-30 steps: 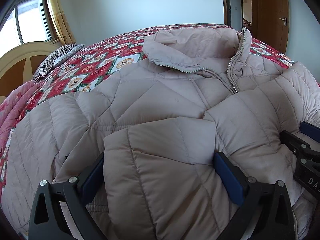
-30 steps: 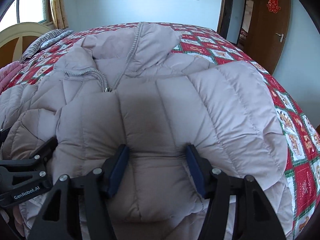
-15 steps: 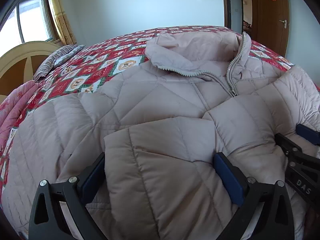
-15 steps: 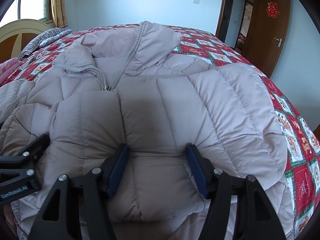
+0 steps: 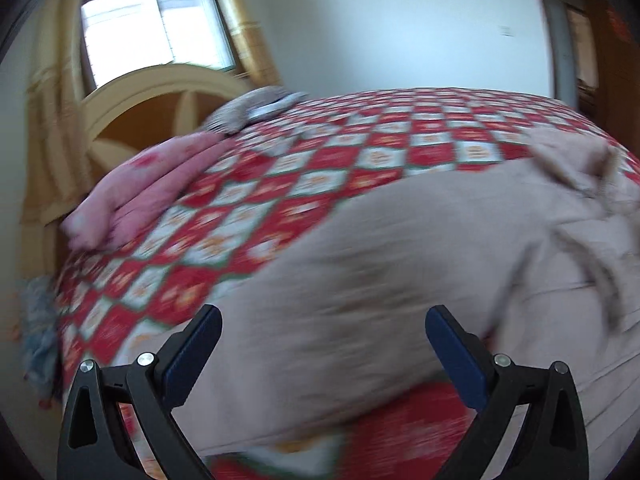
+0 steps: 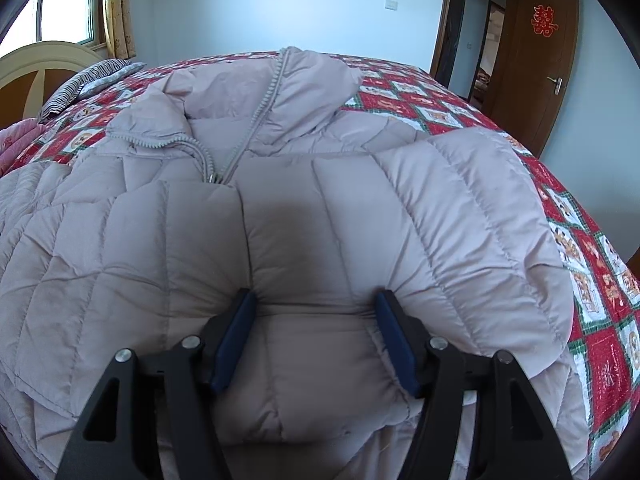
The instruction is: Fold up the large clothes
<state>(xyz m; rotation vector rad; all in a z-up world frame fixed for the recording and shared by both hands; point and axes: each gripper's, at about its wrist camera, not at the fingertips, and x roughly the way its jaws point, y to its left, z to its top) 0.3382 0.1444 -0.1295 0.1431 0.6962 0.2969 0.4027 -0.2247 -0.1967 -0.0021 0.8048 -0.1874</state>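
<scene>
While the pale pink puffer jacket [image 6: 304, 208] lies zipped on the red patchwork quilt [image 6: 592, 292], both sleeves look folded across its chest, leaving the body fold. The right gripper [image 6: 316, 312] pinches the near sleeve; the left gripper [image 5: 320, 336] hangs wide apart, holding nothing, at the jacket's near left edge.

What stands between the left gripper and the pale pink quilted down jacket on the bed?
Nothing visible does. The left gripper is open, and between and beyond its fingers only the pale pink quilted down jacket appears, lying on the red checked bedspread. The left view is blurred, so contact cannot be judged.
</scene>
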